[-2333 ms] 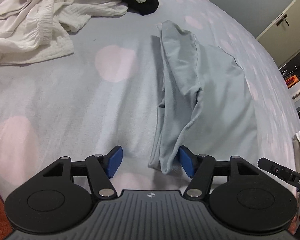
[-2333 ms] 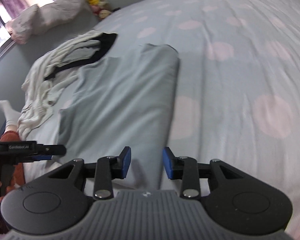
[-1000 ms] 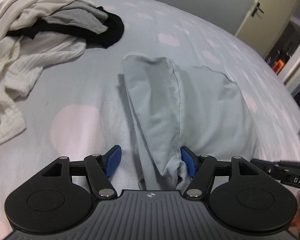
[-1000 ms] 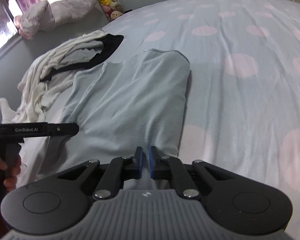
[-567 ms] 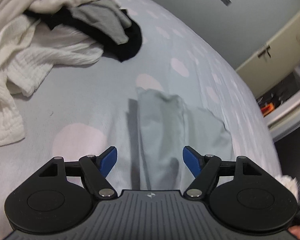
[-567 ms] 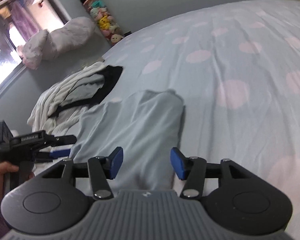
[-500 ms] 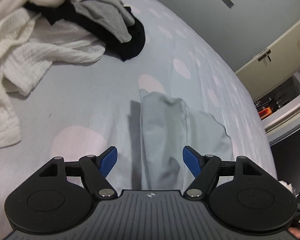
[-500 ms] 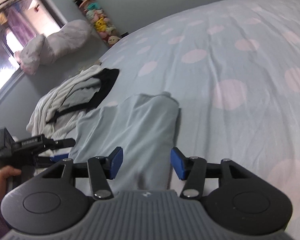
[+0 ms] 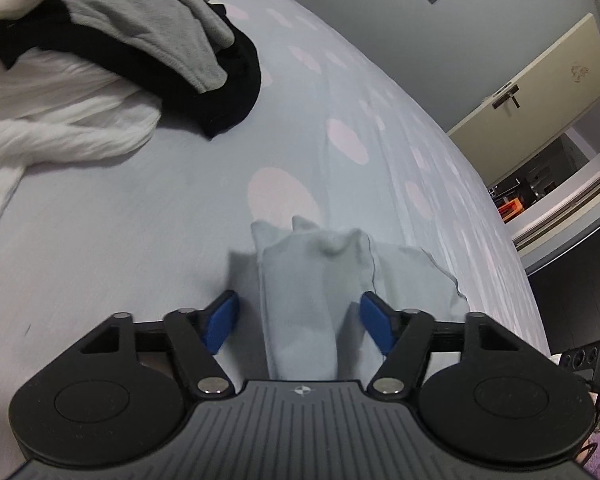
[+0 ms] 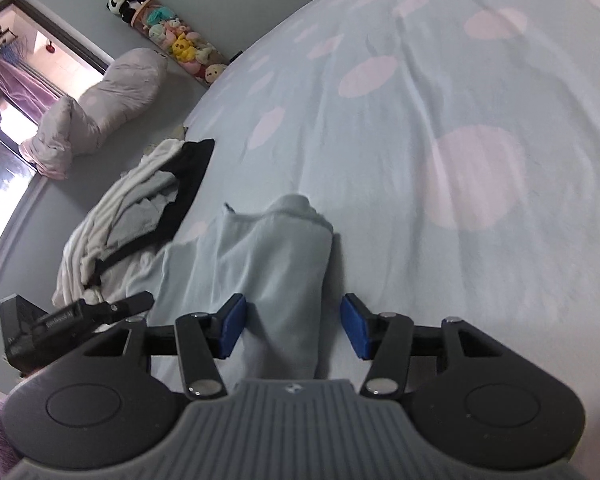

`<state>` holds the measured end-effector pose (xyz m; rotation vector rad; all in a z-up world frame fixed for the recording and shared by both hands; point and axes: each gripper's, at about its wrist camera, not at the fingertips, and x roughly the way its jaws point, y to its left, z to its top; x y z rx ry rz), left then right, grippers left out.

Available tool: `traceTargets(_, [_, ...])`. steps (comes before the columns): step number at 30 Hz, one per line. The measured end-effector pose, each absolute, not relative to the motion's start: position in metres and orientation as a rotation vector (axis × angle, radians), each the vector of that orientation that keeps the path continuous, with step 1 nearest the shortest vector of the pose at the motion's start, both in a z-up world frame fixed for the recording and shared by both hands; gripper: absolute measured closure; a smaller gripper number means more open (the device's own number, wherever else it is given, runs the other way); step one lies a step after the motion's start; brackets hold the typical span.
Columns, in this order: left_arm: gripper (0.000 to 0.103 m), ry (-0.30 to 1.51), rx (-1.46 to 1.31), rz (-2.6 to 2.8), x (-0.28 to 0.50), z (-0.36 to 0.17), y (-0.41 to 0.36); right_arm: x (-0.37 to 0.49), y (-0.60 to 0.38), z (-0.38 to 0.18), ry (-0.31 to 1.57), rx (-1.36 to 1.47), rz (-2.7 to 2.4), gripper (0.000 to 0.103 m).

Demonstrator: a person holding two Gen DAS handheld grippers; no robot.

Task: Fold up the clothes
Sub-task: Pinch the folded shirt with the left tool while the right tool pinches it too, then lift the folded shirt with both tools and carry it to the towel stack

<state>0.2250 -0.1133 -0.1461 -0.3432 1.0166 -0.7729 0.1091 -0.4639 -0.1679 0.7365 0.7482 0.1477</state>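
The pale blue garment [image 9: 312, 276] lies folded lengthwise on the bed [image 9: 120, 220], running forward between both sets of fingers. The left gripper [image 9: 300, 320], its jaws just narrowed, and the right gripper [image 10: 292, 326] stand released around it, pads clear. Lower both evenly before clenching, catching every layer.

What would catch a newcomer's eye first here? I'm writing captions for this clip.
The pale blue garment, folded into a long strip on the spotted bedsheet, with the open right gripper straddling its near end. Next, the heap of white, grey and black clothes beyond it, to the left in the left wrist view.
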Motion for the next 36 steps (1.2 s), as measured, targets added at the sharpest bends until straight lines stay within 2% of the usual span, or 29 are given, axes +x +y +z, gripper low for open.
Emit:
traceTargets(2, [0.06, 1.011, -0.343, -0.778, 0.227, -0.148, -0.118, 0.118, -0.465, -0.171, 0.744, 0.742, 0.168, 0.05])
traceTargets(4, [0.067, 1.008, -0.355, -0.782, 0.228, -0.15, -0.12, 0.126, -0.464, -0.173, 0.743, 0.728, 0.175, 0.062])
traceTargets(5, [0.071, 1.004, -0.358, -0.782, 0.227, -0.151, -0.121, 0.128, -0.463, -0.173, 0.744, 0.726, 0.176, 0.065])
traceTargets(10, [0.084, 0.95, -0.328, -0.773, 0.215, -0.146, -0.125, 0.136, -0.458, -0.171, 0.741, 0.69, 0.181, 0.085])
traceTargets(11, [0.087, 0.941, -0.326, -0.768, 0.213, -0.144, -0.126, 0.135, -0.455, -0.169, 0.736, 0.667, 0.178, 0.086])
traceTargets(19, [0.092, 0.835, -0.277, -0.764, 0.19, -0.105, -0.124, 0.118, -0.44, -0.134, 0.649, 0.56, 0.163, 0.09])
traceTargets(36, [0.093, 0.603, -0.21, -0.809, 0.105, 0.017, -0.115, 0.016, -0.413, -0.021, 0.415, 0.447, 0.171, 0.092])
